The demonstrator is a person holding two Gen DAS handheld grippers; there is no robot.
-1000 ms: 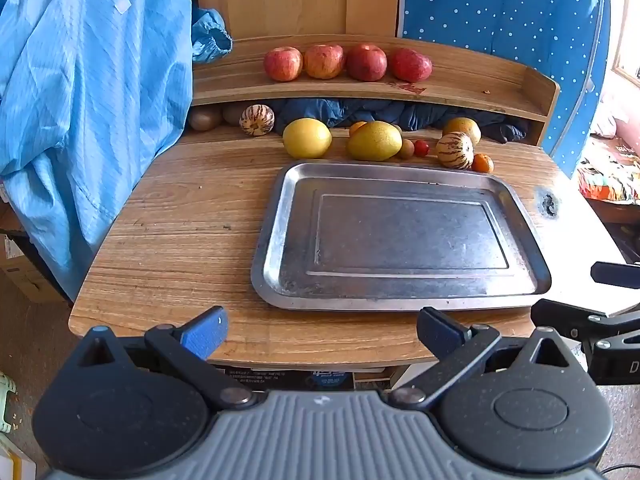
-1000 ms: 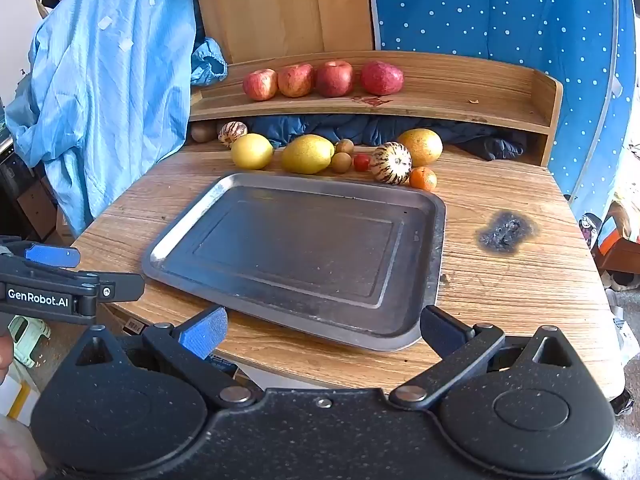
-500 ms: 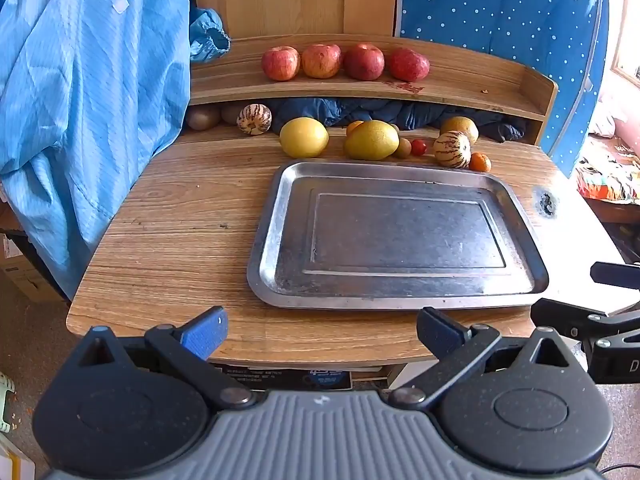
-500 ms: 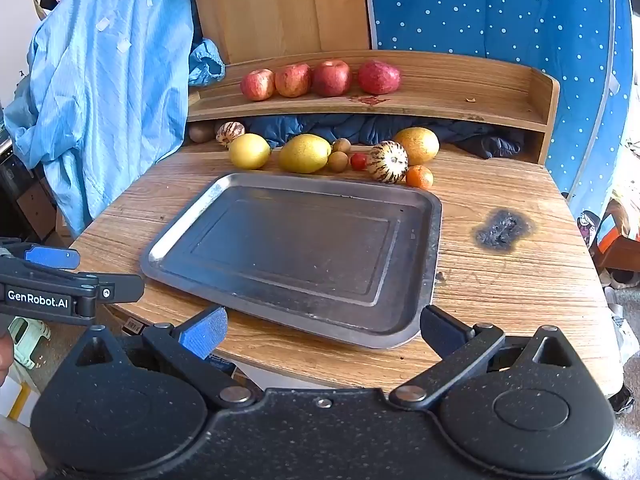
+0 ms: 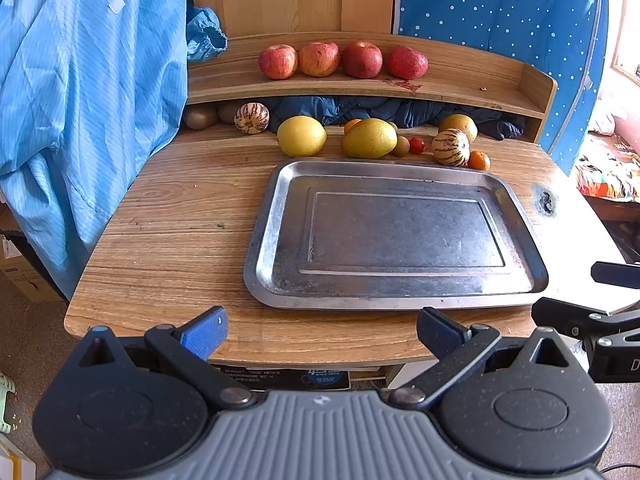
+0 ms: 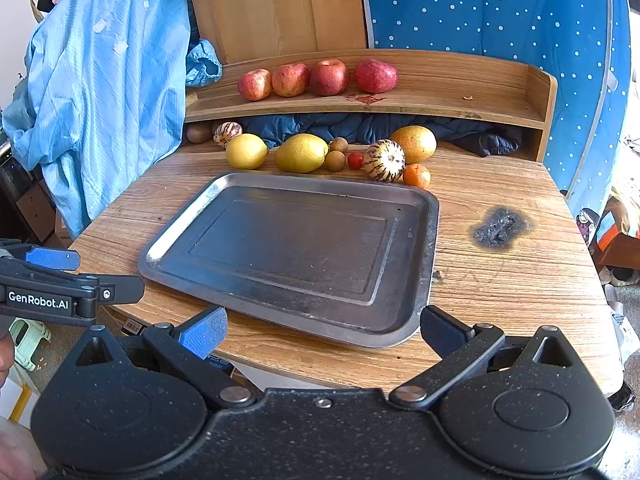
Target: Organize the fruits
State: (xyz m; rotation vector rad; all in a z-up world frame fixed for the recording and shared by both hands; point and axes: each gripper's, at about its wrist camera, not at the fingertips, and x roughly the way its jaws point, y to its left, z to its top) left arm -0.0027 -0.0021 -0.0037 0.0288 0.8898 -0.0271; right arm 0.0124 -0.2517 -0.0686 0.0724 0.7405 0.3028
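My left gripper point(image 5: 320, 330) hangs at the near edge of the surface point(image 5: 180, 216), jaws wide apart, holding nothing; my right gripper point(image 6: 322, 330) beside it, jaws equally wide, also holding nothing; task looks unstarted to me: tray point(image 5: 264, 240) bare mid-surface; fruits point(image 5: 368, 140) all loose in a row just beyond its far rim, four apples point(image 5: 342, 60) up on the shelf point(image 5: 480, 84); everything left to move; blue coat point(image 5: 80, 100) drapes the left side, burn mark point(image 6: 500, 228) right of tray; nothing blocks my reach.

Both wrist views facing tray point(image 5: 260, 248)
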